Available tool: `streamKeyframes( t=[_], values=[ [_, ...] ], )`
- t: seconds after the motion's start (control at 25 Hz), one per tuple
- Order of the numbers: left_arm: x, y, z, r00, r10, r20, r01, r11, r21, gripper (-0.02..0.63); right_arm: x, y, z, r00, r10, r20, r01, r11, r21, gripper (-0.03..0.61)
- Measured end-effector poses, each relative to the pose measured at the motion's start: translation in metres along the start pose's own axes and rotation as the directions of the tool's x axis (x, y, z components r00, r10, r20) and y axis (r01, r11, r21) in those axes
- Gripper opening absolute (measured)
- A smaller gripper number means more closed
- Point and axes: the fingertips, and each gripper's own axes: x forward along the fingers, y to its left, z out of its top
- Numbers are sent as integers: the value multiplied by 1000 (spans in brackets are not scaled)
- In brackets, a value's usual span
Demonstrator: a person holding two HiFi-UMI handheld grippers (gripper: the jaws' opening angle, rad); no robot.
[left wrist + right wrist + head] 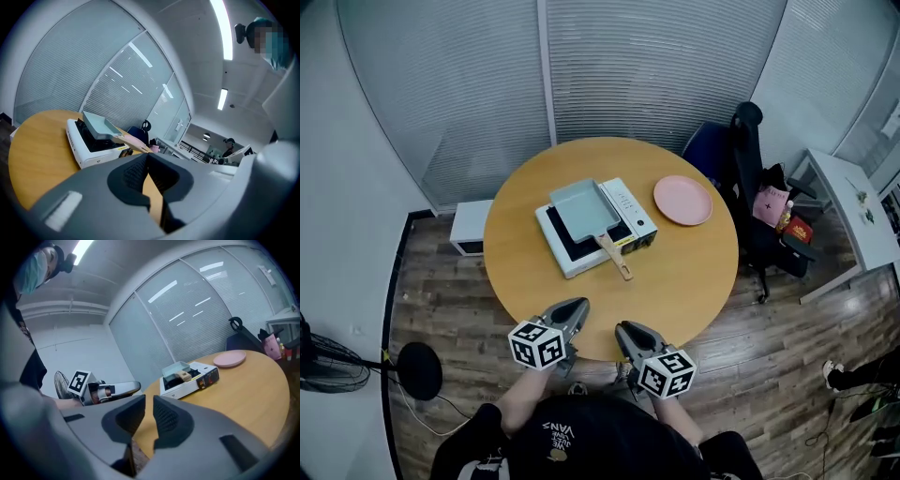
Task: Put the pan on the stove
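Observation:
A pale blue-green square pan [584, 208] with a wooden handle [615, 256] rests on the white portable stove [630, 208] in the middle of the round wooden table [694, 272]. Both grippers hover at the table's near edge, well short of the stove. My left gripper [578, 307] is shut with nothing in it; its own view shows the jaws meeting [146, 157], with the pan [97, 124] far ahead. My right gripper [623, 330] has only a narrow gap [149, 399] between its jaws, and nothing lies between them. The pan [176, 369] and the left gripper [133, 386] show beyond it.
A pink plate [682, 200] lies on the table to the right of the stove. A black office chair [750, 178] and a white side table [853, 206] stand at the right. A white box [471, 228] sits on the floor at the left, and a fan [323, 366] stands further left.

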Motion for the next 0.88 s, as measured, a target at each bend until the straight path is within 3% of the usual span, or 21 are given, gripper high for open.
streamKeyframes(
  t=[0.36,0.88],
  values=[
    [-40,-13,-24,995,-90,-47,91,995,36,9,-15,36,-33,997,-62,41,60,998,30,40],
    [-72,-10,-45,992,-105,-65,107,994,21,9,-27,55,-68,990,-142,3,142,990,5,20]
  ],
)
